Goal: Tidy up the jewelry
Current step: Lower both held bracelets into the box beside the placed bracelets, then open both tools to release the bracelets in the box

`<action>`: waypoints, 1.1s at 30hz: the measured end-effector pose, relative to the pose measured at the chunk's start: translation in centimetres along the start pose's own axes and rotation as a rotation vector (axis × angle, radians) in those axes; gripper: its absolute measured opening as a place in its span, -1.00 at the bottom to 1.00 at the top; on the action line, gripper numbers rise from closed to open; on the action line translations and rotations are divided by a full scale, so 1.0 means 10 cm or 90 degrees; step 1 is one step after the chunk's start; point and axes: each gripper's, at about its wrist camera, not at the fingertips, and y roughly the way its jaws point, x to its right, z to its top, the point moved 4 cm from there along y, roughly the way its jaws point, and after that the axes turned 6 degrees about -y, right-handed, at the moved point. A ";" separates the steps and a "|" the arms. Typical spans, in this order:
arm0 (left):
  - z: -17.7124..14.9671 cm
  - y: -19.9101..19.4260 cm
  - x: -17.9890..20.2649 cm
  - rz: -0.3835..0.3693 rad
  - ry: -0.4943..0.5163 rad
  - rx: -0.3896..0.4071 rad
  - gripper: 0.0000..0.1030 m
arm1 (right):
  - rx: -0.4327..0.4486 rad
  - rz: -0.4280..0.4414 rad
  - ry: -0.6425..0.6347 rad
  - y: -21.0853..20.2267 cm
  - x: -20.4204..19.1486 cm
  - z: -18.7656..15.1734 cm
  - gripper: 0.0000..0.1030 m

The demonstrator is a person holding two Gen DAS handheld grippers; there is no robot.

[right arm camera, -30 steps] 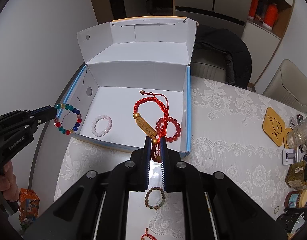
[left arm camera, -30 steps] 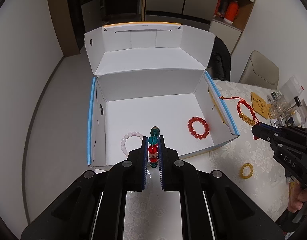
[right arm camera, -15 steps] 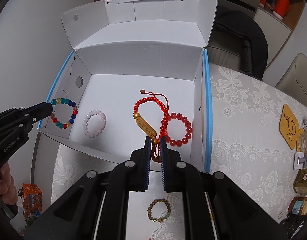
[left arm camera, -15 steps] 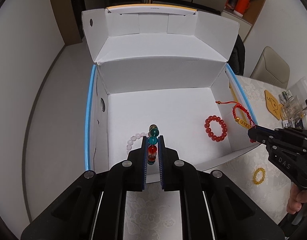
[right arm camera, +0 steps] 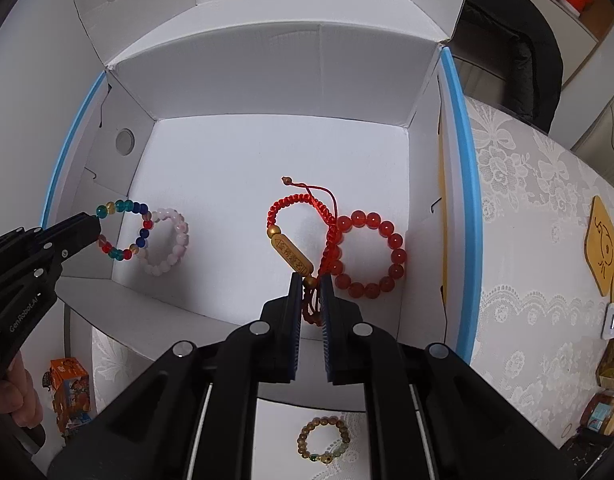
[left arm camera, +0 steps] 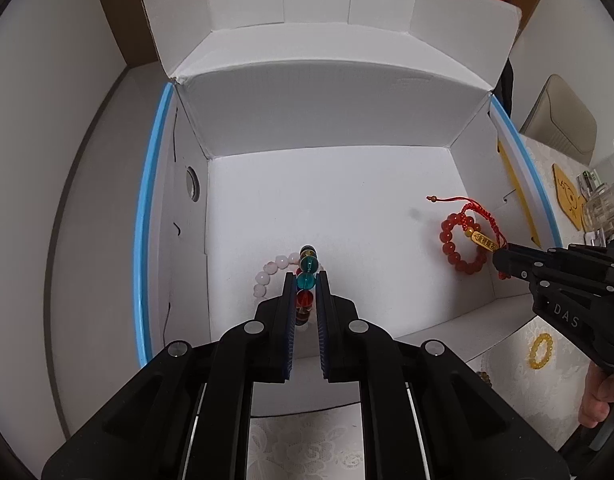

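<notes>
Bracelets hang from both grippers over the open white box (right arm camera: 235,168), which sits at the left edge of the surface (right arm camera: 519,240). The left gripper (left arm camera: 306,280) has its fingers nearly shut on a multicoloured bead bracelet (right arm camera: 123,230), which dangles just above the box floor near the left wall, in front of a pale pink bracelet (right arm camera: 167,242) already lying there. The right gripper (right arm camera: 311,280) is likewise nearly closed, pinching the red cord bracelet with a gold tag (right arm camera: 297,224), whose loop hangs next to a red bead bracelet (right arm camera: 371,254) resting by the right wall. The step in hand looks like lowering each piece onto the box floor and letting go. To do it well, I would bring each bracelet down until it rests on bare cardboard, nudged toward the open middle so it does not land on top of its neighbour, and only then part the fingers. The cord bracelet's loose end already overlaps the red beads in the right wrist view and could tangle with them. Whether either hanging piece already touches the floor cannot be told. Still outside on the lace cloth near the front wall lie a brownish bead bracelet (right arm camera: 325,440) and a yellow bead bracelet (left arm camera: 542,351). A wooden coaster (right arm camera: 605,246) and jars crowd the right edge, well apart from the box.
</notes>
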 end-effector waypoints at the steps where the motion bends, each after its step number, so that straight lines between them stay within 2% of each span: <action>1: 0.00 0.05 0.00 0.000 -0.001 -0.007 -0.83 | -0.008 0.001 0.001 0.05 0.00 0.00 -0.84; 10: -0.08 0.41 -0.10 0.013 -0.015 -0.061 -0.83 | -0.063 -0.008 -0.002 0.38 -0.01 -0.04 -0.79; 17: -0.09 0.46 -0.13 0.020 -0.016 -0.068 -0.82 | -0.071 -0.011 0.000 0.47 -0.01 -0.02 -0.79; 22: -0.10 0.44 -0.08 0.035 0.002 -0.055 -0.78 | -0.069 -0.015 0.000 0.47 -0.02 -0.04 -0.75; 24: -0.10 0.42 -0.06 0.034 0.004 -0.052 -0.67 | -0.064 -0.019 -0.001 0.45 -0.02 -0.05 -0.40; 25: -0.10 0.40 -0.05 0.034 0.003 -0.048 -0.48 | -0.059 -0.024 -0.003 0.43 0.00 -0.05 -0.20; 26: -0.11 0.37 -0.04 0.035 0.004 -0.039 -0.36 | -0.053 -0.021 -0.006 0.41 -0.01 -0.06 -0.19; 28: -0.11 0.33 -0.02 0.040 0.009 -0.027 -0.28 | -0.051 -0.026 -0.013 0.39 -0.03 -0.07 -0.15; 31: -0.12 0.26 -0.02 0.041 0.006 -0.015 -0.02 | -0.046 -0.023 -0.018 0.35 -0.06 -0.09 -0.07; 33: -0.12 0.21 -0.02 0.043 0.001 -0.004 0.08 | -0.042 -0.022 -0.018 0.31 -0.06 -0.11 0.00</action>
